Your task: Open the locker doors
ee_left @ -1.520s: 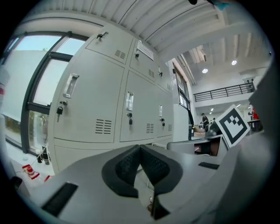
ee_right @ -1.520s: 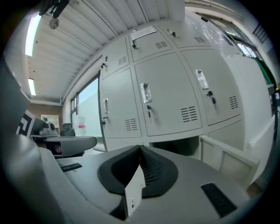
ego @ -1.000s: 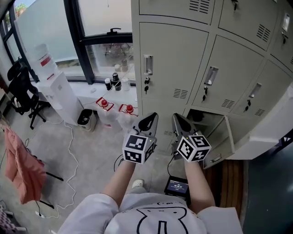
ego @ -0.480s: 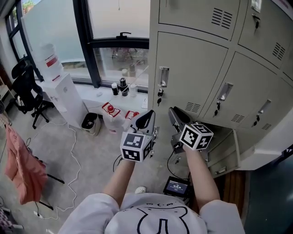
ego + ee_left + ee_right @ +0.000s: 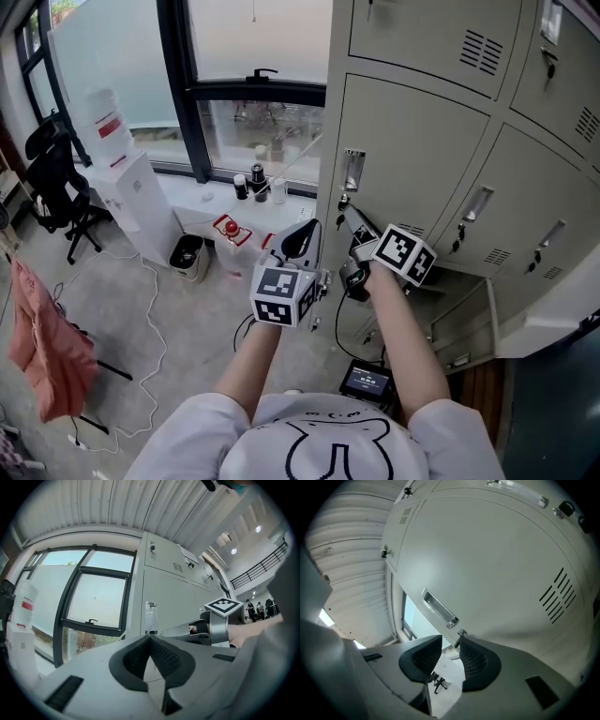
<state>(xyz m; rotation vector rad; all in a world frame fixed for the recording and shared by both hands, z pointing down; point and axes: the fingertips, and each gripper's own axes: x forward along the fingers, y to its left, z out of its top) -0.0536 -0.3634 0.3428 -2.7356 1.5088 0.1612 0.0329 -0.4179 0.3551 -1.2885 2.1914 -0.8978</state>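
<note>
Steel is my guess for the door (image 5: 412, 159): thin sheet painted pale grey-green. I expect it to swing lightly on its hinges, stiff across the panel yet apt to flex and rattle if tugged at a corner. It sits in the upper right of the head view, in the leftmost column of lockers, and it fills most of the right gripper view. The place to take hold is the handle (image 5: 353, 171), a narrow upright recess of bright metal near the door's left edge. Its lip looks smooth and slippery, so I judge that hooking a pad behind it will serve better than pinching it. Just below it a small key (image 5: 461, 633) sticks out of the lock, too slight to pull on. My right gripper (image 5: 354, 225) is near the handle, and I cannot see it touching. Its jaws have just been opening and stand apart, with nothing between the ribbed black pads; the key shows just past their tips. My left gripper (image 5: 302, 236) hangs to the left, its pads meeting at the tips, empty. Slanted vent slits (image 5: 557, 596) are punched in the door's far corner. At lower right a lower door (image 5: 466, 323) already stands ajar.
</note>
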